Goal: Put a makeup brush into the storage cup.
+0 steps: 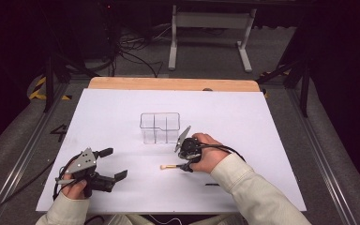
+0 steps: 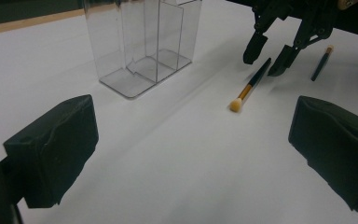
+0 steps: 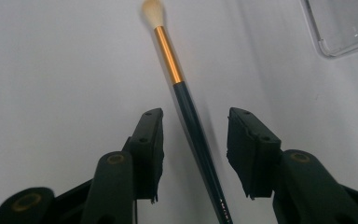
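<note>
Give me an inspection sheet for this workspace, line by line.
Surface: white table top, wooden edge at the far side.
Job's things: makeup brush lying flat between the right gripper's jaws; clear divided organiser upright, looks empty.
Clutter: a second dark brush lying near the right gripper.
Grippers: right gripper straddles the brush handle, pads not touching; left gripper open, apart from everything.
Cables: one trails from each gripper; more on the floor beyond.
Surroundings: dark room, white stand legs behind.
</note>
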`<state>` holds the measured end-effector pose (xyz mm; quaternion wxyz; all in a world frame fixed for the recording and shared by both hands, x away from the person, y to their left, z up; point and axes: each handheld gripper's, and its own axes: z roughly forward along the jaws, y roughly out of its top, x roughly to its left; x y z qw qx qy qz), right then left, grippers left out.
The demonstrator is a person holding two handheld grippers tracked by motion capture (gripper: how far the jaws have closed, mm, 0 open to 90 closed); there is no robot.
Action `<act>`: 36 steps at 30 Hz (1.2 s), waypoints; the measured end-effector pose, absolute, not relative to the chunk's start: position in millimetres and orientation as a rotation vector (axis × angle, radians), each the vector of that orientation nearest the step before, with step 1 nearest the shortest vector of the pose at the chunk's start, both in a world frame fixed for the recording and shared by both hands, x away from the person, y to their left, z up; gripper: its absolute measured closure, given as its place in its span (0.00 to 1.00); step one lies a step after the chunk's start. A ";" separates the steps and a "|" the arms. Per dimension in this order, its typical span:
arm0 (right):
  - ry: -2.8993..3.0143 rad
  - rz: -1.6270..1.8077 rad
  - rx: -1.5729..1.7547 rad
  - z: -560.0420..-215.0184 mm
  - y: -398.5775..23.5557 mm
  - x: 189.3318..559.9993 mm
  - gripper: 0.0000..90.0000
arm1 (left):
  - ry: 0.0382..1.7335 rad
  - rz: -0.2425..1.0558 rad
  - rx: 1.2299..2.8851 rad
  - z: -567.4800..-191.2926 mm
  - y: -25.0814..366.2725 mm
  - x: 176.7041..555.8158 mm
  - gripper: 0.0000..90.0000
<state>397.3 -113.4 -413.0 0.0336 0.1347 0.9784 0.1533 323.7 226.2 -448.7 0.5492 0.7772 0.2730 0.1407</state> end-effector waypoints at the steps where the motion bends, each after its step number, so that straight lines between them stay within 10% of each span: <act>1: 3.012 0.463 0.409 -413.3 -112.9 397.4 0.65 | 0.647 0.333 1.840 -448.7 226.2 323.7 0.02; 36: 3.072 0.308 0.260 -422.9 -102.0 395.0 0.93 | 0.658 0.332 1.847 -450.7 222.1 324.4 0.04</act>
